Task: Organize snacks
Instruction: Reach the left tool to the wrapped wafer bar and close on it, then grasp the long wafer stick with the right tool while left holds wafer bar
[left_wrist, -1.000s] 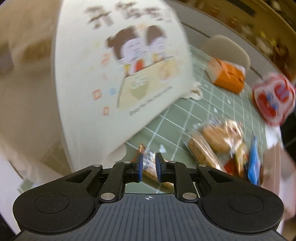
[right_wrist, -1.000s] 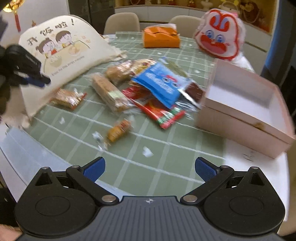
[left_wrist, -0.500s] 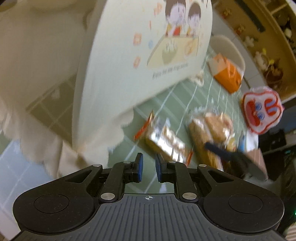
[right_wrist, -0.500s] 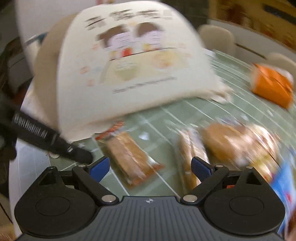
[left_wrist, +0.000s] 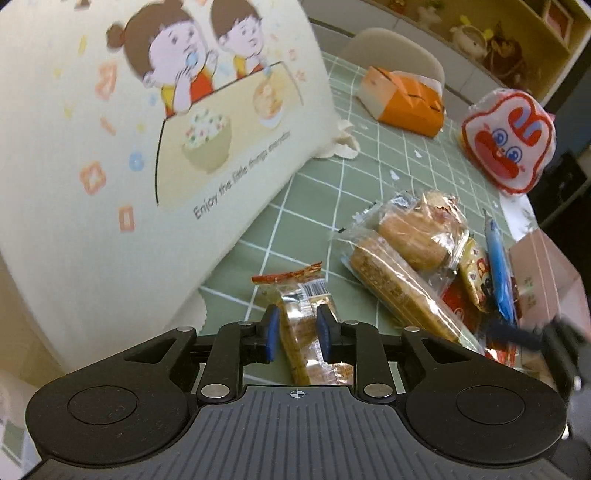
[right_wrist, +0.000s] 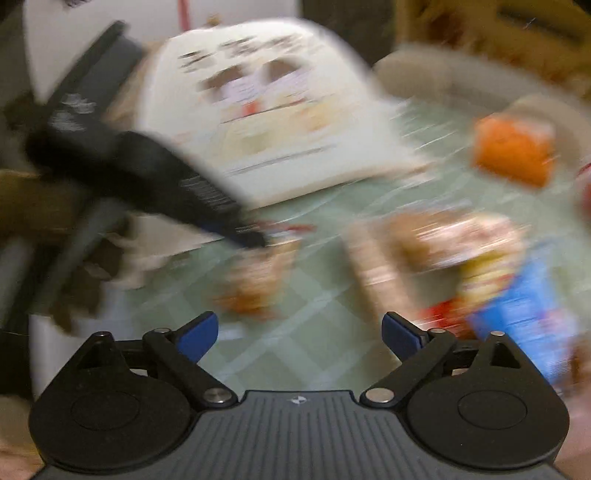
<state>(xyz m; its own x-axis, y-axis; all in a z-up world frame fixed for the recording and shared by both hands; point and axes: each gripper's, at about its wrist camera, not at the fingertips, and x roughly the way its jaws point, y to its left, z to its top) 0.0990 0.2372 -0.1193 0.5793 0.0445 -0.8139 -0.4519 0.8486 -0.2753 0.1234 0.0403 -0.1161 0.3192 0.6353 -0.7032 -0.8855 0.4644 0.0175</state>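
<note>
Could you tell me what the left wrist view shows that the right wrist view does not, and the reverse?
Only the left wrist view shows the left tongs flanking a small wrapped snack, whether gripped I cannot tell, plus the pink box and the red and white rabbit bag. Only the right wrist view, which is badly blurred, shows the right tongs wide open and empty. Both share the cartoon tote bag, the orange pack, the snack pile and the green tablecloth.
</note>
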